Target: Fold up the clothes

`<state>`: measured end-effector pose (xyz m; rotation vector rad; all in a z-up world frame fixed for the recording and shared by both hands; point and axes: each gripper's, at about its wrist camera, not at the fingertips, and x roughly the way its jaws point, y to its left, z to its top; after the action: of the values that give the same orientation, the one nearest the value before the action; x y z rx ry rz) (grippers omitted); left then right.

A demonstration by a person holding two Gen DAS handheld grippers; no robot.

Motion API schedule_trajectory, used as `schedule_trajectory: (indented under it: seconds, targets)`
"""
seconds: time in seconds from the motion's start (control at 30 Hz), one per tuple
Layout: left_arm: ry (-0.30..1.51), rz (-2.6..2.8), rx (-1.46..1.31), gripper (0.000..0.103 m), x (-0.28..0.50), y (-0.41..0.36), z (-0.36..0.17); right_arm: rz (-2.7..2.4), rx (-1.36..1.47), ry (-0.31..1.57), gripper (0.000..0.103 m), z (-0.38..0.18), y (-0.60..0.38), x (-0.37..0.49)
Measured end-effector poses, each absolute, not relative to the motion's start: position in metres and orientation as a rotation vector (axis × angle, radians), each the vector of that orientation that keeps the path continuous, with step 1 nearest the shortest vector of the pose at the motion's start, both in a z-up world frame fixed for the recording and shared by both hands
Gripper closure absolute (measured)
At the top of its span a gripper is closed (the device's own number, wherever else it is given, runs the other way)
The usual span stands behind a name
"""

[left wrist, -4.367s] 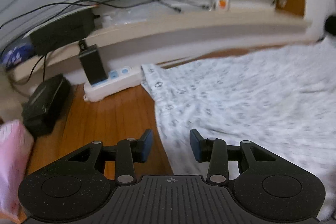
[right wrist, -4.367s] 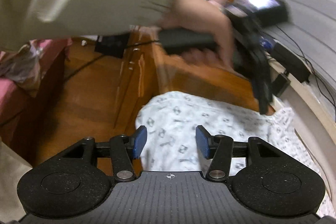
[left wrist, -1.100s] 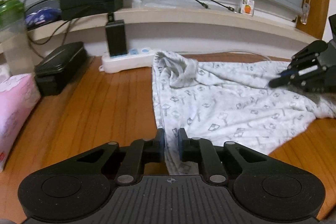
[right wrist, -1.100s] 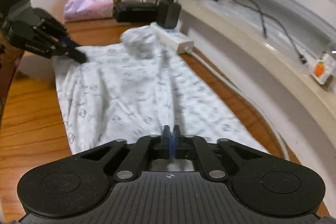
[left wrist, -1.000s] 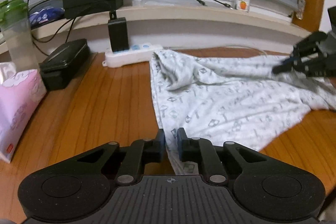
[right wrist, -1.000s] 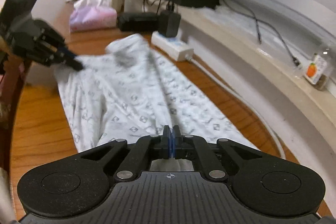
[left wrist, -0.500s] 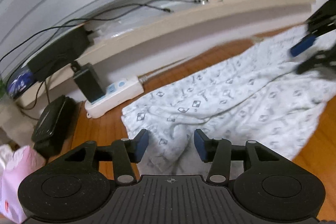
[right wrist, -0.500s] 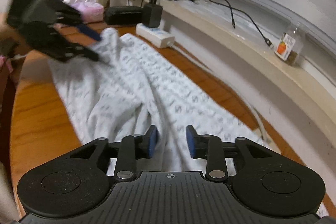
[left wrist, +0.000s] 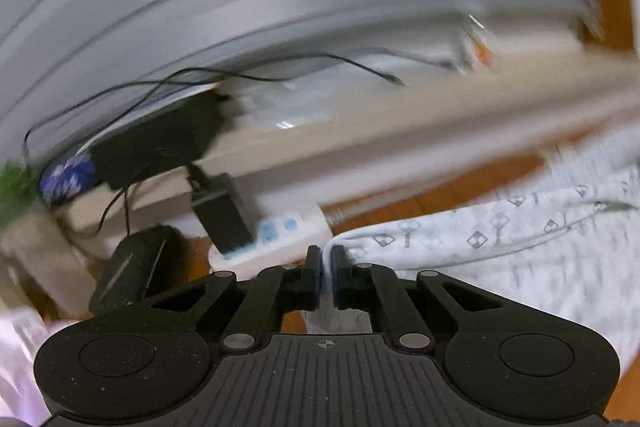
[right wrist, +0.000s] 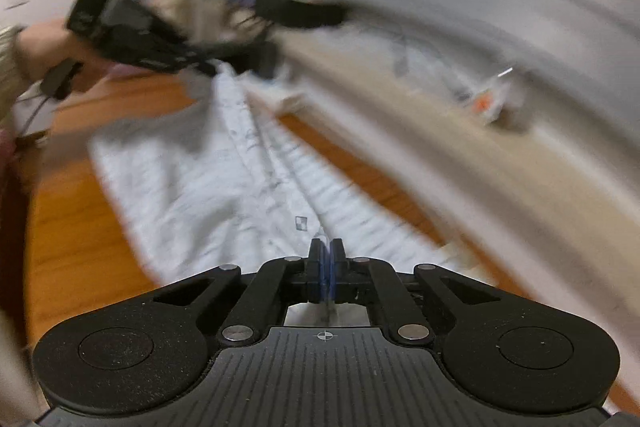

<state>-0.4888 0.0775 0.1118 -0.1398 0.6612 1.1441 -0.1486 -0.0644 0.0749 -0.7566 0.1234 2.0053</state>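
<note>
A white garment with small grey diamond prints (left wrist: 500, 247) lies stretched along the wooden table (left wrist: 448, 195). My left gripper (left wrist: 326, 259) is shut on one edge of the cloth, near the power strip. My right gripper (right wrist: 326, 259) is shut on the other end of the garment (right wrist: 224, 187), which runs away from it toward the left gripper (right wrist: 132, 27) held in a hand at the far end. Both views are motion-blurred.
A white power strip (left wrist: 276, 239) with a black adapter (left wrist: 220, 215) lies against the wall. A black case (left wrist: 136, 267) and a pink pack (left wrist: 16, 359) sit at the left. A beige ledge (right wrist: 460, 155) holds cables and a small jar (right wrist: 492, 103).
Half a second ago both grippers were open over the cloth; now both have shut on its edges. The garment is pulled long between them and both views are swinging.
</note>
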Motion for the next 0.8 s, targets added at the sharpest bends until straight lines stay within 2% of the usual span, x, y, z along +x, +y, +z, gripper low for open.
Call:
schedule_trajectory:
  seconds: [0.03, 0.07, 0.1, 0.17, 0.23, 0.43, 0.67, 0.8]
  targets:
    - [0.69, 1.145, -0.146, 0.086, -0.481, 0.083, 0.108, 1.956, -0.736, 0.117, 0.098, 0.075, -0.057, -0.148]
    - [0.717, 1.166, -0.135, 0.066, -0.472, 0.086, 0.103, 1.891, -0.731, 0.107, 0.098, 0.071, -0.049, -0.149]
    - [0.725, 1.189, -0.123, 0.054, -0.466, 0.086, 0.099, 1.833, -0.731, 0.109, 0.096, 0.067, -0.042, -0.148]
    - [0.688, 1.18, -0.13, 0.052, -0.455, 0.083, 0.097, 1.768, -0.756, 0.171, 0.093, 0.058, -0.031, -0.142]
    - [0.648, 1.146, -0.129, 0.042, -0.443, 0.077, 0.095, 1.779, -0.743, 0.195, 0.091, 0.058, -0.041, -0.13]
    - [0.63, 0.955, -0.047, 0.039, -0.393, 0.052, 0.086, 1.798, -0.723, 0.244, 0.072, 0.069, -0.096, -0.081]
    - [0.667, 0.757, 0.039, 0.039, -0.34, 0.032, 0.072, 1.699, -0.723, 0.342, 0.071, 0.057, -0.175, -0.025]
    - [0.694, 0.653, 0.087, 0.039, -0.315, 0.014, 0.071, 1.641, -0.684, 0.378, 0.067, 0.053, -0.219, 0.004]
